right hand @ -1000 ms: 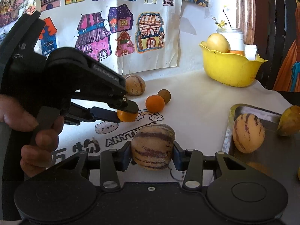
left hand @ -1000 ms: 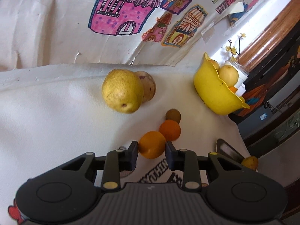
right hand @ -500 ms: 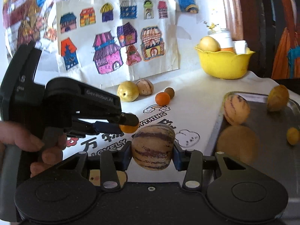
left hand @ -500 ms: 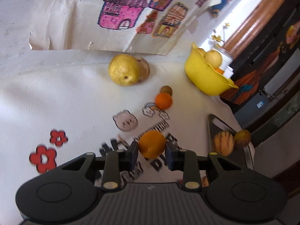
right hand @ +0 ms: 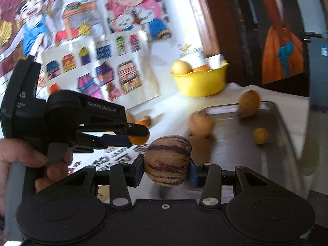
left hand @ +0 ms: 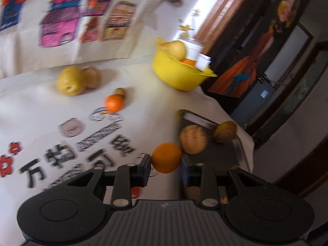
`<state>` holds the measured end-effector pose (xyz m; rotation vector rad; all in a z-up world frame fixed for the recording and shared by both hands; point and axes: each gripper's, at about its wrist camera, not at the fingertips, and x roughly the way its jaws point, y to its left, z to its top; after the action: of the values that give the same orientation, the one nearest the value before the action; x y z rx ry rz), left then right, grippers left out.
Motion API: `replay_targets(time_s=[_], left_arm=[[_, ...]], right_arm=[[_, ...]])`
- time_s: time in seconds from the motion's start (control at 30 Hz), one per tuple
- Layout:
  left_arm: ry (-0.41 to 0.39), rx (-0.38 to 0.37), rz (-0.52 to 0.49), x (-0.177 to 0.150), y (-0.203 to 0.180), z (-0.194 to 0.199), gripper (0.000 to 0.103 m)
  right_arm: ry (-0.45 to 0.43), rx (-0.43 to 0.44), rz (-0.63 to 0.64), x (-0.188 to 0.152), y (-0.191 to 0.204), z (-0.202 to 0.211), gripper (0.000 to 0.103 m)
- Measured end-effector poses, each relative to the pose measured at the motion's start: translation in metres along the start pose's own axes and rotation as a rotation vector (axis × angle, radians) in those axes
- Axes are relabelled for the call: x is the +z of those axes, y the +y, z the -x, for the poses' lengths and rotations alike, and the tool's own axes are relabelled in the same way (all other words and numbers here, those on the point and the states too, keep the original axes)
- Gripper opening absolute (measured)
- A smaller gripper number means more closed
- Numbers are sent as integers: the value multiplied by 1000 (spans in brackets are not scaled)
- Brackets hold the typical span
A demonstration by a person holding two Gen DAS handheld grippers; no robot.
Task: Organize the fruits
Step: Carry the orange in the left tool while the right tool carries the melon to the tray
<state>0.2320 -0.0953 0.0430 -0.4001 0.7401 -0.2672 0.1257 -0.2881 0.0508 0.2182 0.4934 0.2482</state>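
Orange blurs between left fingers; tray edge cut off.

Left hand-held gripper clamped shut, right hand-held gripper clamped, both angled downward

1. The left claw holds a round orange fruit between its pads, above the near part of the white cloth-covered worktop.
2. The right claw holds a striped cream-and-purple melon-like fruit, with the left claw to its left in the right wrist view.
3. A grey metal tray lies on the worktop's right side; in it lie three fruits.
4. A yellow plastic bowl stands behind the tray, with fruit in it.
5. A yellow pear lies far left on the cloth, a small orange between it and the tray.
6. Children's coloured drawings hang on the wall behind the worktop.
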Motion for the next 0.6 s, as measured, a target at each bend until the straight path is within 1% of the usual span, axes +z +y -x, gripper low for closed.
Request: replay_targets(time_s=[0.13,0.37,0.47,0.6], left_arm=[[14,-27,-43,-1,-30,-15,33],[52,-67,-128,-1,-79,-50,33],[69,-58,-187,-1,-96,-68,33],[99,-37,-230,-2,-108,-90,33]], right_arm=[[-29,-77,7,-5,-21,7,45],[-30,-143,-21,-10,-54,1,45],[-29,-176,-14,-13,-65,-5,45],[-15,-167,-50,-14,-79,-13,45]])
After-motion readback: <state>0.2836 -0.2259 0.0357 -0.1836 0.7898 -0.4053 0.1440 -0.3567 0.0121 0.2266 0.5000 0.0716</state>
